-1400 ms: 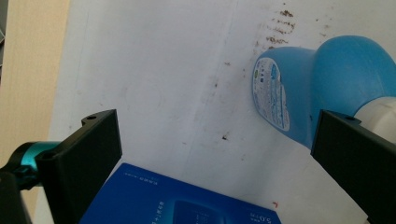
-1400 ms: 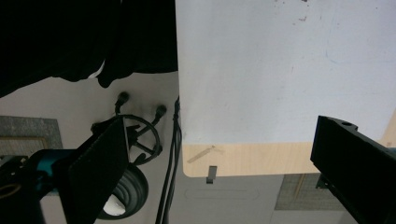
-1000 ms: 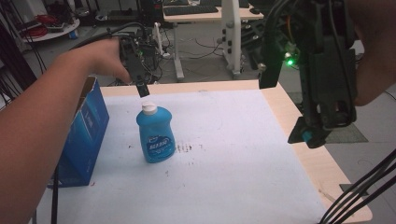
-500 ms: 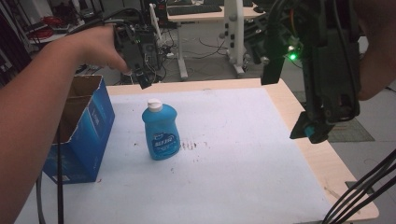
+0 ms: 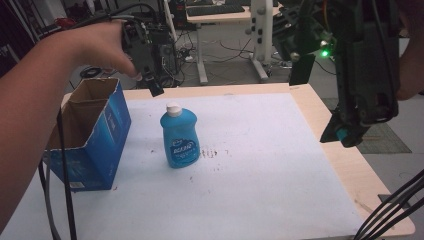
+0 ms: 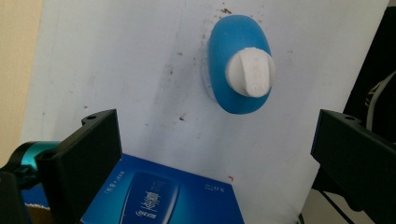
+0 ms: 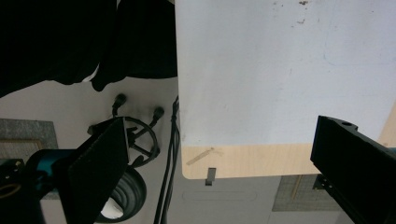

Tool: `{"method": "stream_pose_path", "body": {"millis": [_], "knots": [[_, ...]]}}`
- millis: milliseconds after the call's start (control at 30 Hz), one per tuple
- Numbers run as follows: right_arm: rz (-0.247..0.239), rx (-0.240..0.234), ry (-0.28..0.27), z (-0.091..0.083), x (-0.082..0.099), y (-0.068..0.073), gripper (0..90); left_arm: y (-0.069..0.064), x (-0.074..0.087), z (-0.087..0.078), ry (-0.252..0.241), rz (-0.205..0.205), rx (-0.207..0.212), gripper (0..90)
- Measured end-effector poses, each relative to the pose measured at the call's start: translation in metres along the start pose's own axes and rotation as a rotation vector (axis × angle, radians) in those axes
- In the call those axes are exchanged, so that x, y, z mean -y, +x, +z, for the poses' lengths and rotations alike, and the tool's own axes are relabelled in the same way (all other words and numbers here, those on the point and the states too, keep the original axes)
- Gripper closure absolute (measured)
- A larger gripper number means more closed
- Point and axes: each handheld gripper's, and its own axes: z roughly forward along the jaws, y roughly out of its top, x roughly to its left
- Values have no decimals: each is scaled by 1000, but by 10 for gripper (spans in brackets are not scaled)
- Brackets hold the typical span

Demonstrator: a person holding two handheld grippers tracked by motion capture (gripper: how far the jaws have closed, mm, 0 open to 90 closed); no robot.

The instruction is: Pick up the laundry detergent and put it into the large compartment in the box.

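A blue dish-soap bottle [image 5: 179,139] with a white cap stands upright on the white table top [image 5: 270,165]. From above, the left gripper view has the bottle [image 6: 233,56] ahead of the jaws. My left gripper [image 5: 154,87] hangs over the table's far edge, above and behind the bottle. Its jaws stand wide apart and hold nothing [image 6: 219,140]. My right gripper [image 5: 341,134] hovers high over the table's right edge, open and empty [image 7: 219,154]. An open-topped blue cardboard box [image 5: 95,137] stands left of the bottle, with its printed side [image 6: 159,196] under the left jaws.
The table has a bare wooden rim [image 5: 345,165] along the right and far sides. Cables [image 5: 395,210] trail past its near right corner. Beyond the table stand desks and a white table leg [image 5: 260,37]. Below the corner are floor cables [image 7: 170,154] and a wheeled base [image 7: 135,140].
The left gripper has drawn slightly up and away from the bottle's cap. The right gripper has barely moved. Bottle and box stand where they were.
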Motion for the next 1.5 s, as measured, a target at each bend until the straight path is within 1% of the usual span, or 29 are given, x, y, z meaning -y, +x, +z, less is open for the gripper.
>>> {"method": "stream_pose_path", "body": {"millis": [33, 67, 167, 267, 333, 367, 433, 633, 700, 767, 800, 833, 867, 967, 1000, 1033, 1133, 1167, 1200, 1400, 1467, 1500], "knots": [[0, 0, 0, 0, 0, 0, 35, 0, 0, 0, 0, 0, 0, 17], [0, 1, -1, 0, 0, 0, 35, -5, -1, 0, -2, 10, 2, 17], [0, 5, -5, -1, 1, 2, 35, -12, -2, 1, -14, 20, 19, 18], [-1, 7, -6, -2, 1, 3, 35, -18, -5, 4, -11, 37, 22, 18], [-2, 6, -6, -2, 1, 4, 35, -21, -7, 7, -5, 33, 26, 18], [-7, 8, -2, -2, 1, 4, 35, -22, -8, 8, -4, 37, 23, 18], [-2, 5, -1, -2, 1, 5, 35, -24, -10, 11, 1, 37, 21, 17], [-10, 9, -7, -3, 2, 6, 35, -30, -15, 19, 22, 36, 18, 18], [-11, 11, -12, -3, 1, 6, 35, -31, -16, 23, 25, 43, 9, 18], [-13, 12, -12, -2, 1, 7, 35, -33, -17, 26, 26, 37, 11, 18], [-15, 11, -14, -2, 1, 7, 35, -34, -17, 29, 26, 41, 13, 18], [-10, 10, -10, -2, 1, 7, 35, -34, -17, 32, 29, 37, 14, 18], [-18, 10, -14, -1, 1, 7, 35, -34, -17, 35, 33, 33, 13, 18], [-19, 13, -16, -1, 0, 7, 35, -32, -19, 44, 55, 18, -2, 18], [-22, 13, -19, -1, 0, 7, 35, -31, -19, 46, 66, 22, -5, 17], [-23, 12, -20, 0, 0, 7, 35, -31, -20, 48, 69, 16, -6, 18], [-25, 10, -19, 1, 1, 8, 35, -29, -21, 52, 74, 16, -9, 18], [-25, 8, -18, 2, 1, 8, 35, -30, -23, 57, 75, 11, -8, 18], [-22, 5, -18, 3, 3, 7, 35, -29, -23, 58, 80, 19, -9, 18], [-18, 7, -20, 4, 6, 3, 35, -26, -27, 73, 97, 7, -11, 17], [-19, 6, -22, 4, 6, 3, 35, -26, -28, 76, 104, 10, -17, 18], [-21, 7, -23, 4, 5, 3, 35, -25, -30, 78, 110, 18, -19, 18]]}}
